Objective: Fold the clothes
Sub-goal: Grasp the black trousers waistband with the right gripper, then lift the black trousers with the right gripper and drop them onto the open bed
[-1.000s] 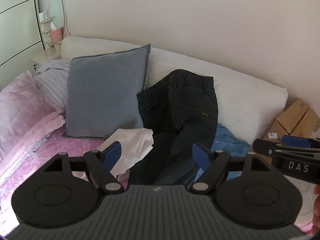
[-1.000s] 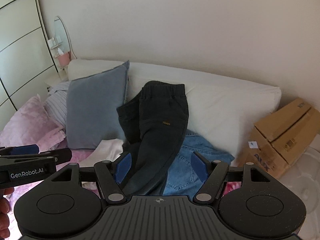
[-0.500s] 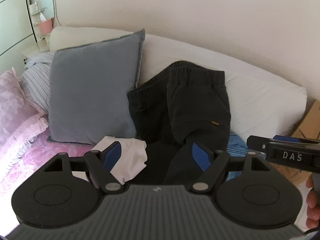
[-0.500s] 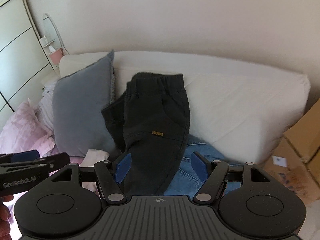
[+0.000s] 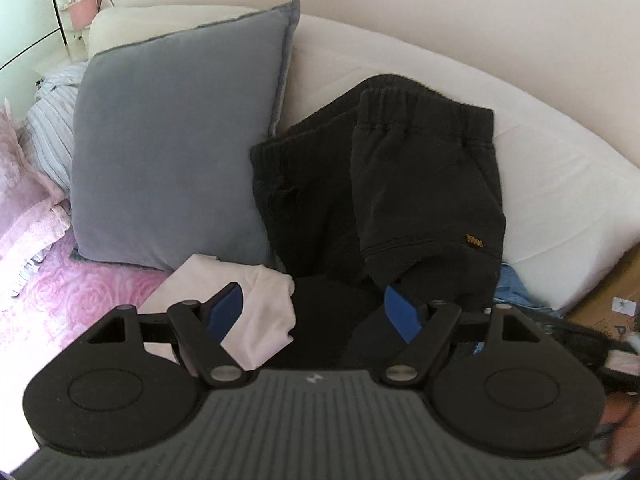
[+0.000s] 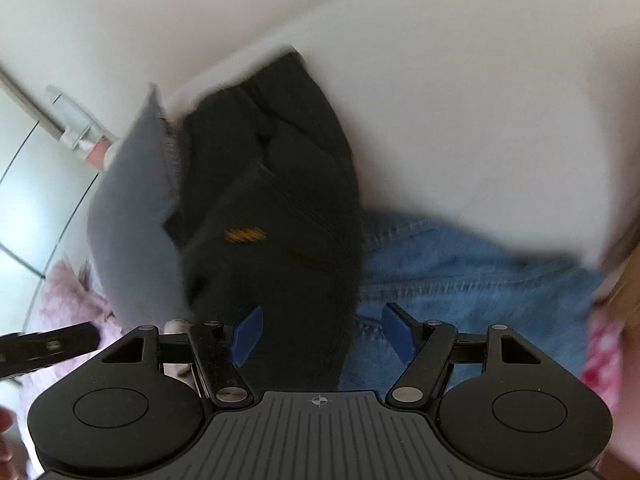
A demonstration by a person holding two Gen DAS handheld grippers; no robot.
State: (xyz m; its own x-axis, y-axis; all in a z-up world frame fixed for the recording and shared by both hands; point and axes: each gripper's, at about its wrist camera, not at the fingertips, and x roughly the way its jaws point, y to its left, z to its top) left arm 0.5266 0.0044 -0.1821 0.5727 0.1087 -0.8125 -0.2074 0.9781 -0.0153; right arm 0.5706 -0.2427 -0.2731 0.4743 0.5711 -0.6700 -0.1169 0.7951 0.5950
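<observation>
Left wrist view: the left gripper (image 5: 314,314) gapes wide, holding nothing, above black trousers (image 5: 400,184) draped against the white cushion (image 5: 560,184), beside a grey pillow (image 5: 172,152). Right wrist view, blurred: the right gripper (image 6: 320,336) gapes wide over trousers and blue denim (image 6: 460,272).

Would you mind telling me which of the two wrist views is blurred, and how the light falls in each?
The right wrist view is smeared by motion: the black trousers and blue jeans streak, though the right gripper stays sharp. The left wrist view is crisp, with even daylight, the grey cushion softly shaded and the trousers' lower folds lost in shadow; both views bow at the edges.
</observation>
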